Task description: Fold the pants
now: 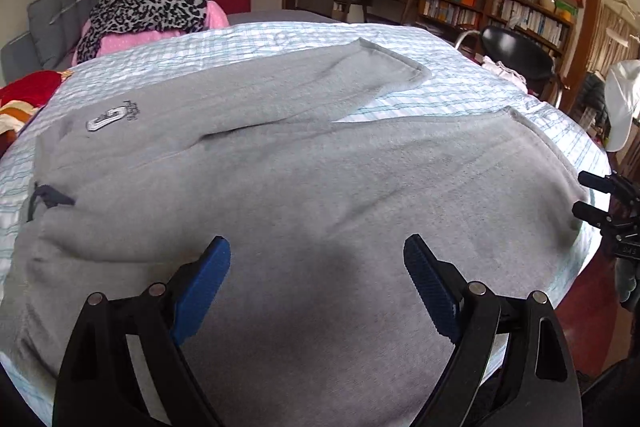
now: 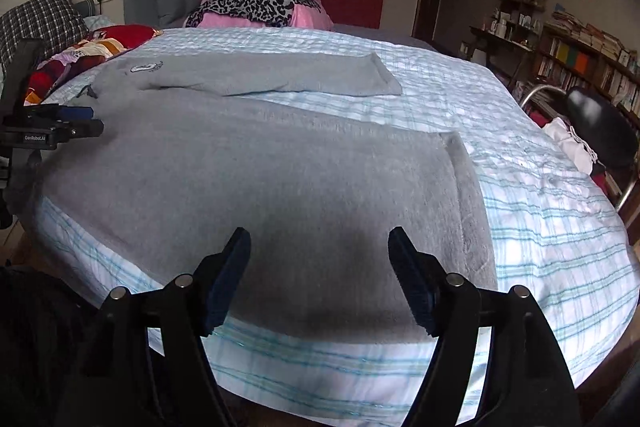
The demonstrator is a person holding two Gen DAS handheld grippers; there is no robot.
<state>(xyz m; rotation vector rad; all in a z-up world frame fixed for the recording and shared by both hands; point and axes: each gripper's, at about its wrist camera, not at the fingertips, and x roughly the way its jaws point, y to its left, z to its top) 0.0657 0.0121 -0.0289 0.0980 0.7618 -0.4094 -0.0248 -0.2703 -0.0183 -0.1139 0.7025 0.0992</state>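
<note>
Grey sweatpants (image 1: 280,179) lie spread flat on the bed, waist to the left with a small logo patch (image 1: 106,121), both legs running right and splayed apart. My left gripper (image 1: 316,259) is open and empty, hovering over the near leg close to the waist. My right gripper (image 2: 320,247) is open and empty over the near leg (image 2: 260,179) near its cuff (image 2: 464,171). The far leg (image 2: 280,75) lies further back. Each gripper shows at the edge of the other's view: the right one (image 1: 592,199), the left one (image 2: 76,121).
The bed has a white and blue checked sheet (image 2: 540,207). A leopard-print and pink pile (image 2: 260,1) and red patterned cloth (image 2: 92,47) lie at the bed's head. A black chair (image 2: 600,123) and bookshelves (image 1: 500,3) stand to the right.
</note>
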